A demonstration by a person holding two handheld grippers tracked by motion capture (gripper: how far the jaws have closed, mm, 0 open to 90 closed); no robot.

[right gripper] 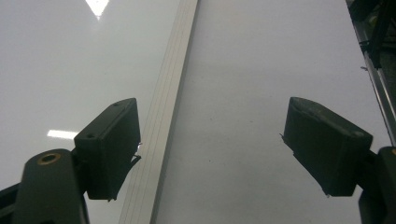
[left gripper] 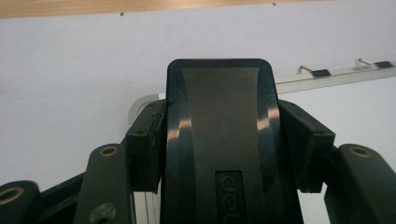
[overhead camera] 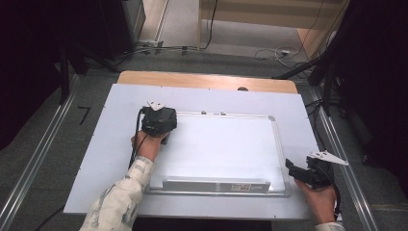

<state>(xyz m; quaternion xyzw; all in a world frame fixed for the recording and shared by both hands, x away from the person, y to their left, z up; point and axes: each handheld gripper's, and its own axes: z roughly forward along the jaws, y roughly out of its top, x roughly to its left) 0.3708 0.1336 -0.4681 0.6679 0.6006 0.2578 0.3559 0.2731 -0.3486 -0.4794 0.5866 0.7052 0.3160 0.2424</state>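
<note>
Light: dim surroundings, bright sheet-covered table (overhead camera: 96,159)
Glare: lamp reflections on whiteboard (right gripper: 70,70), right gripper view
Focus: soft throughout; black eraser (left gripper: 219,140) close, blurred

A lab recording bay: black curtains (overhead camera: 29,57), floor rails (overhead camera: 38,159), loose cables (overhead camera: 269,52).

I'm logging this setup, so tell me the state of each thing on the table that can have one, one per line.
Left claw: shut on the black plastic whiteboard eraser.
Black plastic whiteboard eraser: clamped between the jaws, over the board's upper left corner.
Right claw: open, nothing in it, by the board's right edge.
White metal-framed whiteboard: lying flat on the table, surface blank.
</note>
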